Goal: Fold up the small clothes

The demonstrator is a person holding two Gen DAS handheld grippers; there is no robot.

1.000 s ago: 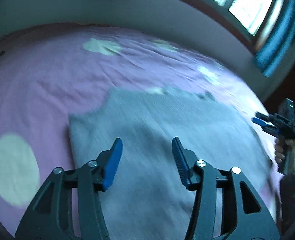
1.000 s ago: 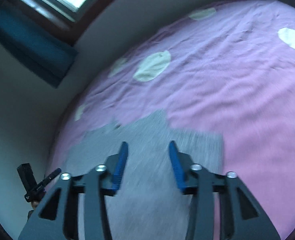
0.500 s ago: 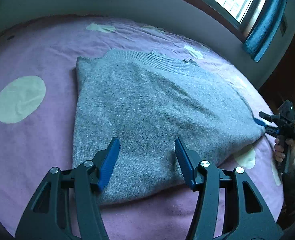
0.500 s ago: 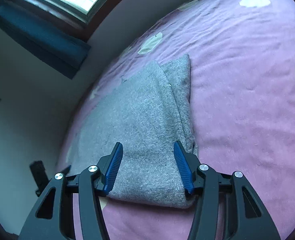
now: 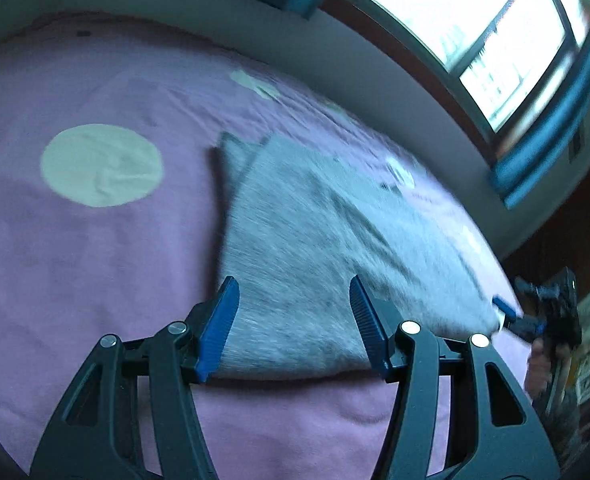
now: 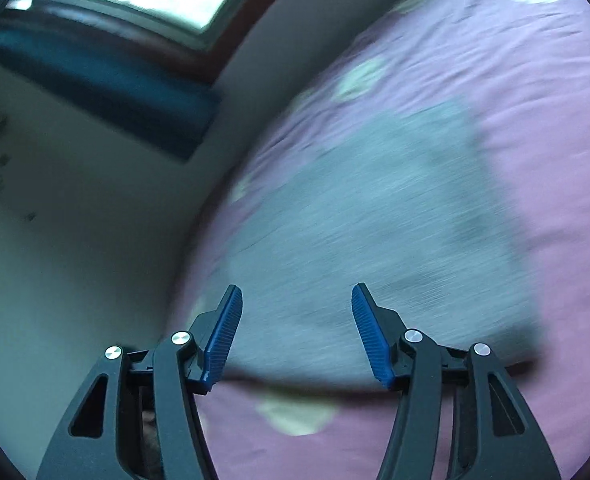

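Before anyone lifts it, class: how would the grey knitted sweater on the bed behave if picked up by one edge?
The grey knitted sweater would probably flop and unfold, since it lies as soft, layered folds on the purple bedsheet. Its fuzzy knit looks unlikely to slip from a gripper. It seems thick, so perhaps heavier than thin cloth.

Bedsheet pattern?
Pink bedsheet with large pale cream dots; clearest in the left wrist view.

1 grey sweater point(image 5: 319, 240) lies on 1 pink bedsheet point(image 5: 75, 264); 2 grippers, left gripper point(image 5: 293, 320) and right gripper point(image 6: 295, 332); 1 window point(image 5: 475, 28).
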